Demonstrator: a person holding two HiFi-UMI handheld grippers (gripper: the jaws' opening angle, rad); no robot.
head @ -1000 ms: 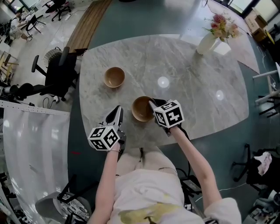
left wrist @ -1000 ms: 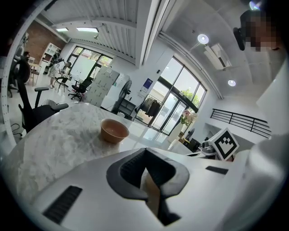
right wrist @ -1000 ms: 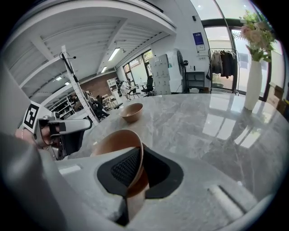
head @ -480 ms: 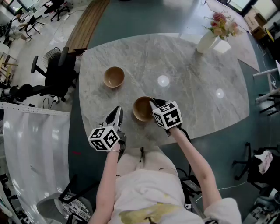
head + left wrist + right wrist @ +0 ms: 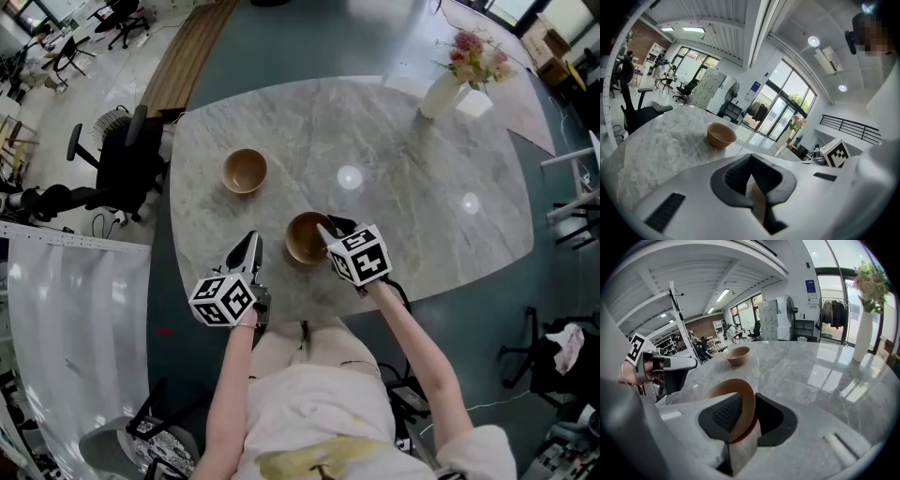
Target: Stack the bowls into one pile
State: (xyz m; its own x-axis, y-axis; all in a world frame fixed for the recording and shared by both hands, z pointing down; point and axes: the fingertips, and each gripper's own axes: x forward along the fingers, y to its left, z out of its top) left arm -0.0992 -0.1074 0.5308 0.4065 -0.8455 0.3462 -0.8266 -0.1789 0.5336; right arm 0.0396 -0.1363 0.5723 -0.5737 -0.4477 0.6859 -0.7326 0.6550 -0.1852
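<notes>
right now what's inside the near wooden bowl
One jaw of the right gripper reaches inside the round wooden bowl; the jaws have just been opening, rim between them. Otherwise it looks empty, though the gripper covers one side.

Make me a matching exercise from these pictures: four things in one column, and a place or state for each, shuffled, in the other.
1. far bowl
2. near bowl
3. vase
4. left tool

A. holds flowers
B. empty, jaws together
C. rim between the jaws of the right tool
D. alone on the table, untouched

Pairs: 1-D, 2-C, 3-A, 4-B. The right tool's jaws have just been opening.
</notes>
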